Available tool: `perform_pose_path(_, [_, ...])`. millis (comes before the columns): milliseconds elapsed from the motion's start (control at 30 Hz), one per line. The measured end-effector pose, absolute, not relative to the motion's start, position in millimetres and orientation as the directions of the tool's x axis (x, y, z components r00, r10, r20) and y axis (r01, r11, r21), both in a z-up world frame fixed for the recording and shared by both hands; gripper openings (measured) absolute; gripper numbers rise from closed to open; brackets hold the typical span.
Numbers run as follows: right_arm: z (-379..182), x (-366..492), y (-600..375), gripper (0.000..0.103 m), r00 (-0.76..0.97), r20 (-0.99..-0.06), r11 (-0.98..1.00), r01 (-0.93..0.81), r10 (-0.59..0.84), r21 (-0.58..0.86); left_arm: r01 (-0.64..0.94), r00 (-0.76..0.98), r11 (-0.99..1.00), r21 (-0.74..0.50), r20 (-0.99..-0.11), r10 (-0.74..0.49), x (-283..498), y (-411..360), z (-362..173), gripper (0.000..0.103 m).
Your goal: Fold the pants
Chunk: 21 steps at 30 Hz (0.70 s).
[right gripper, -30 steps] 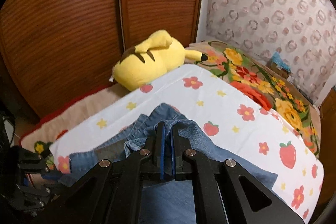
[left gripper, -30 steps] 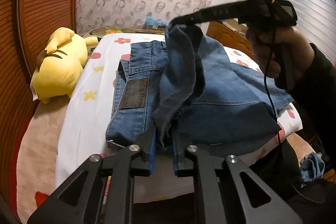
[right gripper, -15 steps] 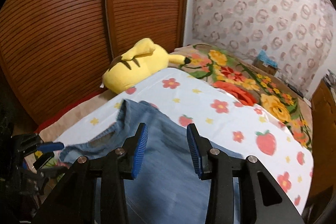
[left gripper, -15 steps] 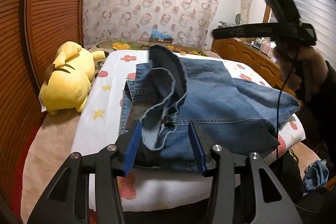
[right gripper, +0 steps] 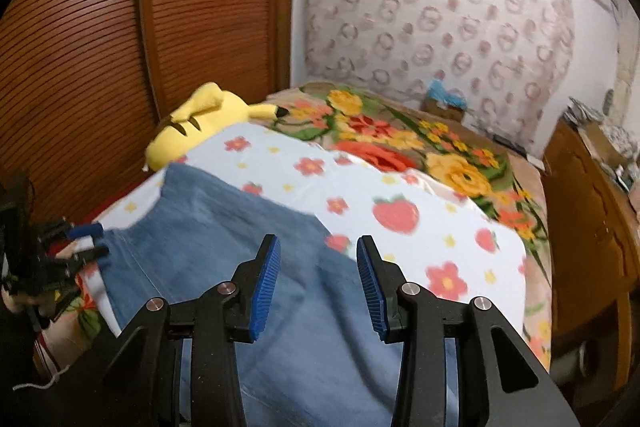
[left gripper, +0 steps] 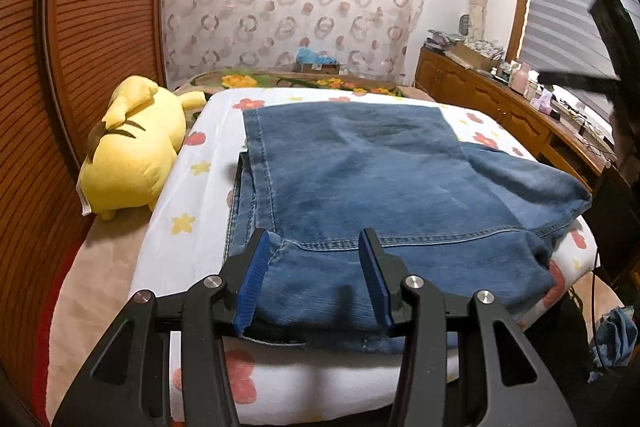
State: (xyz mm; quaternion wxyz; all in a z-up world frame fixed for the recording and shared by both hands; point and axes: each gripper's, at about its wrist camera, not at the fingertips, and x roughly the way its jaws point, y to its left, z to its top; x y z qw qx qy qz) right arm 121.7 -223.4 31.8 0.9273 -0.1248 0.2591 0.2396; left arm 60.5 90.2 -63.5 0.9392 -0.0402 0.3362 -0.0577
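Observation:
The blue denim pants (left gripper: 360,179) lie folded flat on the white flower-print sheet (left gripper: 208,131), legs laid over the waist part. My left gripper (left gripper: 316,275) is open and empty, hovering just above the pants' near edge. My right gripper (right gripper: 318,279) is open and empty above the denim (right gripper: 224,227) in the right wrist view. The right gripper's black arm (left gripper: 612,39) shows at the right edge of the left wrist view, raised clear of the pants. The left gripper (right gripper: 80,243) shows at the left edge of the right wrist view.
A yellow plush toy (left gripper: 136,147) lies at the bed's left beside the wooden sliding doors (left gripper: 80,27). A floral blanket (right gripper: 420,143) covers the far bed. A wooden cabinet (left gripper: 500,107) with clutter stands on the right. A blue cloth (left gripper: 616,335) lies on the floor.
Both grippers opened and let go of the pant leg ends, which dropped flat onto the folded pants. Both grippers then drew back and up.

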Motion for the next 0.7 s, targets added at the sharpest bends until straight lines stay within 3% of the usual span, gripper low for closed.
perform_pose_path(467, [-61.6, 136.4, -214.0, 0.041, 0.656, -0.662, 0.871, -0.491, 0.362, -0.01, 0.111, 0.746, 0.989, -0.101, -0.649, -0.15, 65.1, 64.6, -68.6, 0.047])
perform_pose_path(700, [-83.0, 148.2, -215.4, 0.041, 0.636, -0.694, 0.88, -0.475, 0.337, -0.008, 0.156, 0.736, 0.982, -0.106, -0.651, -0.187, 69.8, 42.3, -69.0, 0.048])
